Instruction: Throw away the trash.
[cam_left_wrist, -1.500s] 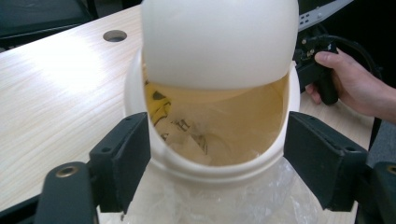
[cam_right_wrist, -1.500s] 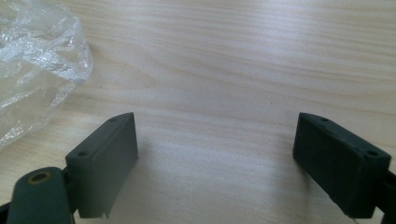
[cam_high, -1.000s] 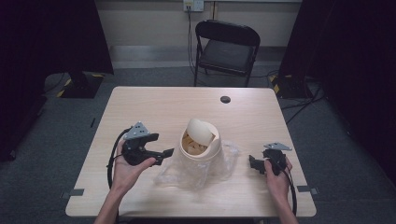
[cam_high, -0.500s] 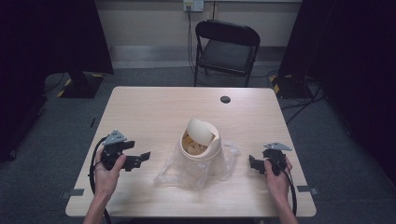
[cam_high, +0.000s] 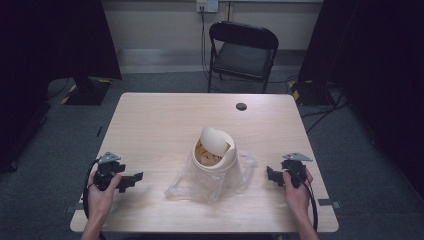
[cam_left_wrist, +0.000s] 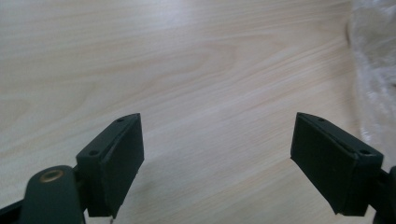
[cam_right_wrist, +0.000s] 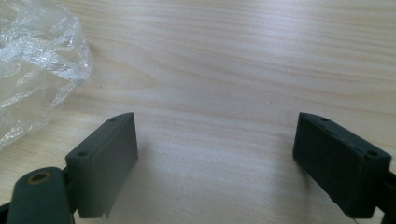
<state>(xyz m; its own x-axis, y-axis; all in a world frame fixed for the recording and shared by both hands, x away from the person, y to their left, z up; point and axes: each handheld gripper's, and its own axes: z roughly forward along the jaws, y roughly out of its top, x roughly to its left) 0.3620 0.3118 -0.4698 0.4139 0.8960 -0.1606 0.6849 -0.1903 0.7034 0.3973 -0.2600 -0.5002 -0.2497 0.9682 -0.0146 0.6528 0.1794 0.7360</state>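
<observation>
Left gripper (cam_high: 131, 178) rests low at the near-left part of the table (cam_high: 160, 125), jaws spread wide with bare wood between them in the left gripper view; nothing held. Right gripper (cam_high: 270, 174) sits near the right edge, jaws likewise wide apart and empty, pointing inward at the bag.

Clear plastic bag (cam_high: 210, 182) lies crumpled at table centre, toward the near side, spread flat around and beneath a beige tub (cam_high: 214, 157). Tub stands upright on the film; its pale lid (cam_high: 214, 141) is tilted up over the mouth, contents (cam_high: 205, 151) yellowish, too small to identify. Bag edge shows at the right of the left gripper view (cam_left_wrist: 373, 70) and the upper left of the right gripper view (cam_right_wrist: 37, 60).

Risks, by judgement:
1. Tub tips or slides. It sits on the film, so any pull on the bag by one gripper alone would drag or upset it and spill the contents through the loose lid.
2. Film slips. Thin, glossy plastic between flat pads may pull free or tear.
3. Left gripper is well apart from the bag; a long reach invites an off-target pinch on wood.
</observation>
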